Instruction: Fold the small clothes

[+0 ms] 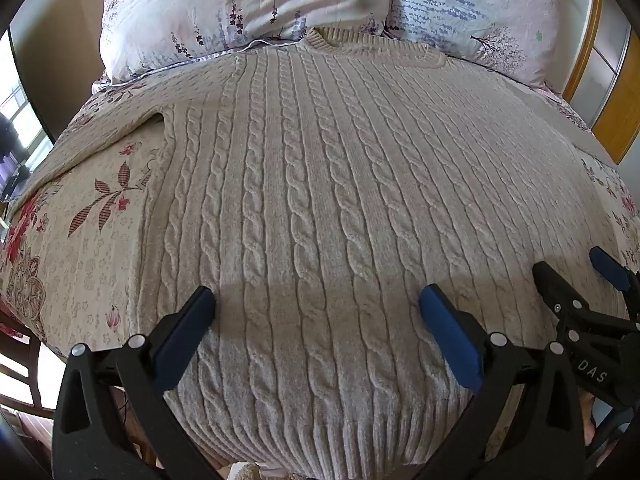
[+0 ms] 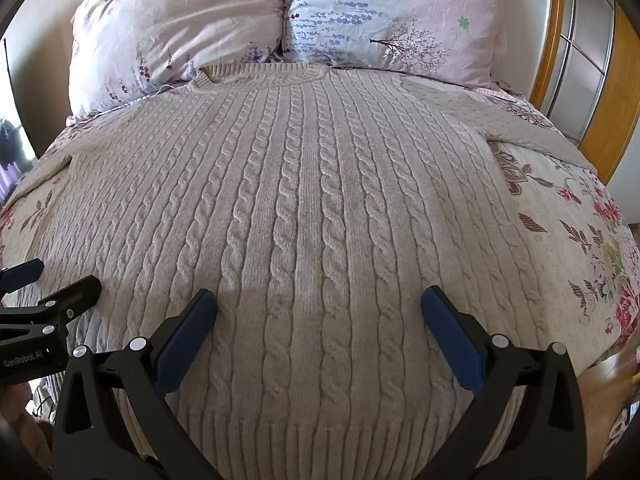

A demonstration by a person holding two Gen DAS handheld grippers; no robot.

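At the left edge of the left wrist view, a floral bedspread (image 1: 80,216) shows beside a cream cable-knit sweater (image 1: 312,184), which fills the middle of the frame, lying flat with its neckline at the top centre against two pale floral pillows (image 1: 240,12). The left gripper (image 1: 316,304) sits at the lower centre over the sweater's ribbed hem, its blue-padded fingers spread wide apart and holding nothing. At the lower right of that frame the right gripper (image 1: 568,268) also stands apart and empty above the knit. In the right wrist view, the sweater's sleeve (image 2: 520,120) stretches toward the upper right, near a wooden-framed wardrobe (image 2: 592,52).
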